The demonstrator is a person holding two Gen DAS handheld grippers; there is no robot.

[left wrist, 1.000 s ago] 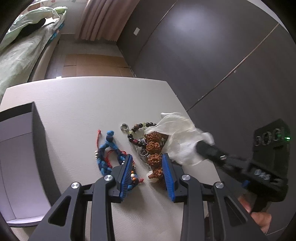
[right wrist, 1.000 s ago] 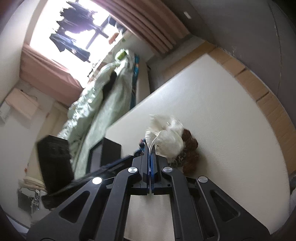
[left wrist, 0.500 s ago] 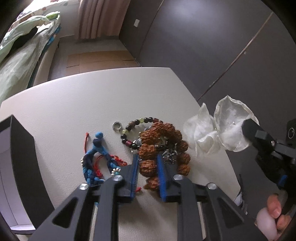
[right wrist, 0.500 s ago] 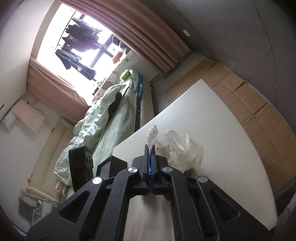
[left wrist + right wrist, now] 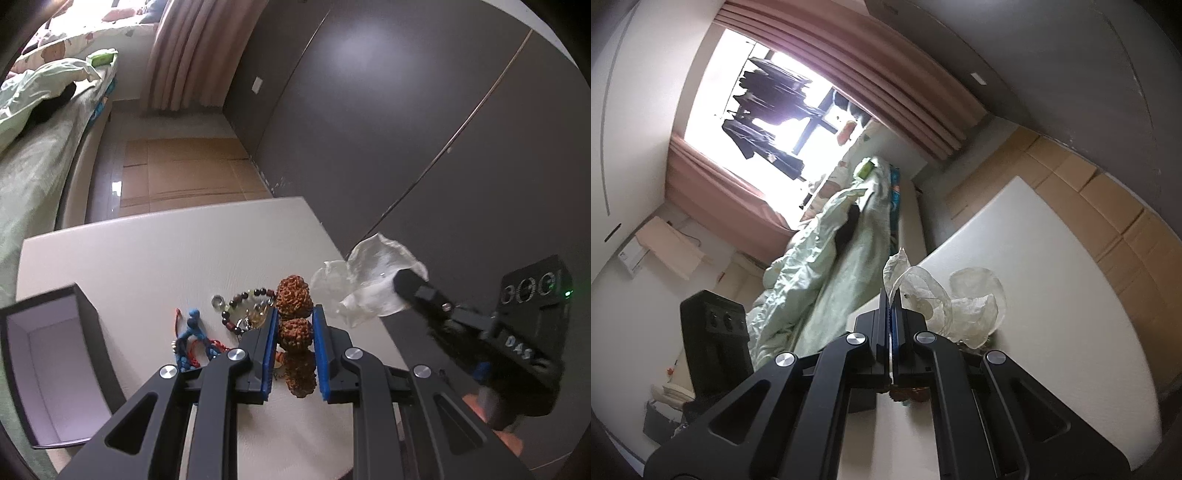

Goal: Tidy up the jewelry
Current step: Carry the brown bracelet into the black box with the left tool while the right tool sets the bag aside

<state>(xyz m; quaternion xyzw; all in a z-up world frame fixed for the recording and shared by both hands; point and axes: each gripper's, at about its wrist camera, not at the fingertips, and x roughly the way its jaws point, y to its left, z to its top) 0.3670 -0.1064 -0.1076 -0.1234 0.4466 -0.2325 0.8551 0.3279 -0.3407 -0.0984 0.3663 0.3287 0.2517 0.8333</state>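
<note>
**Seed beads pinched, pouch held aloft**

The seed bracelet (image 5: 293, 328) is a string of big, knobbly, rust-brown beads; three show plainly, stacked in a line between the blue pads of the left tool (image 5: 294, 345), which pinches the middle ones. It sits above the pale counter (image 5: 155, 258), near its right edge; whether the lowest bead touches the surface cannot be told.

Just left of it lie two more pieces on the counter: a bead bracelet (image 5: 240, 306) of small dark, red and greenish rounds with a silver ring at one end, and a blue cord bracelet (image 5: 194, 339) knotted with red thread. That makes three pieces of jewelry in all.

One sheer white pouch (image 5: 369, 291), crumpled and translucent, hangs off the right tool (image 5: 891, 306), whose jaws are pressed together on its edge, out beyond the counter's right side.

One open dark box (image 5: 48, 354) with a pale lining stands at the counter's left edge. Beyond are a bed (image 5: 33, 122) with green bedding and pink curtains (image 5: 192, 55).
</note>
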